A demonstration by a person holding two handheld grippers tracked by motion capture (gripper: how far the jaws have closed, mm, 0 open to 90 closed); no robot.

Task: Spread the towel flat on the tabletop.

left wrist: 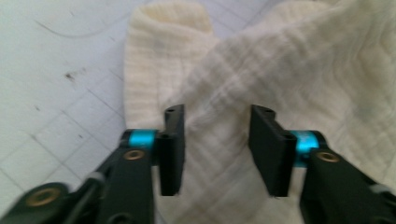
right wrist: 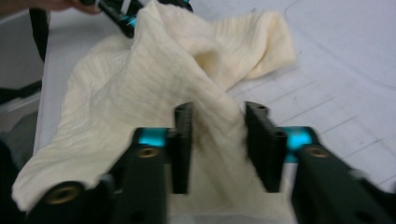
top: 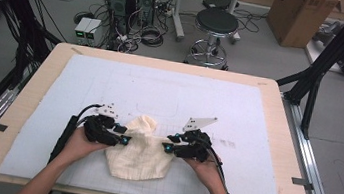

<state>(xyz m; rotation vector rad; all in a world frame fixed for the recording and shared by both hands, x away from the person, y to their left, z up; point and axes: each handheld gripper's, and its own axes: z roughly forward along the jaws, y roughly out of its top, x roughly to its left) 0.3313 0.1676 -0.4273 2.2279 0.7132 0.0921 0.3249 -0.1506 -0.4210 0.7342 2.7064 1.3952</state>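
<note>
While each spread tool (left [top: 125, 140], right [top: 168, 148]) straddles a cloth [top: 139, 156] edge, bare mat [top: 170, 92] lies beyond.

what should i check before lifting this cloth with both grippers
1. Cloth between the left gripper jaws: ok, the cream cloth lies in the gap.
2. Left jaws closed on it: not ok, they stand apart.
3. Cloth between the right gripper jaws: ok, a raised fold sits there.
4. Right jaws closed on it: not ok, a gap shows on both sides of the fold.
5. Grippers on opposite sides of the cloth: ok, in the high view.
6. Cloth flat on the white mat: not ok, it is bunched and folded.
</note>
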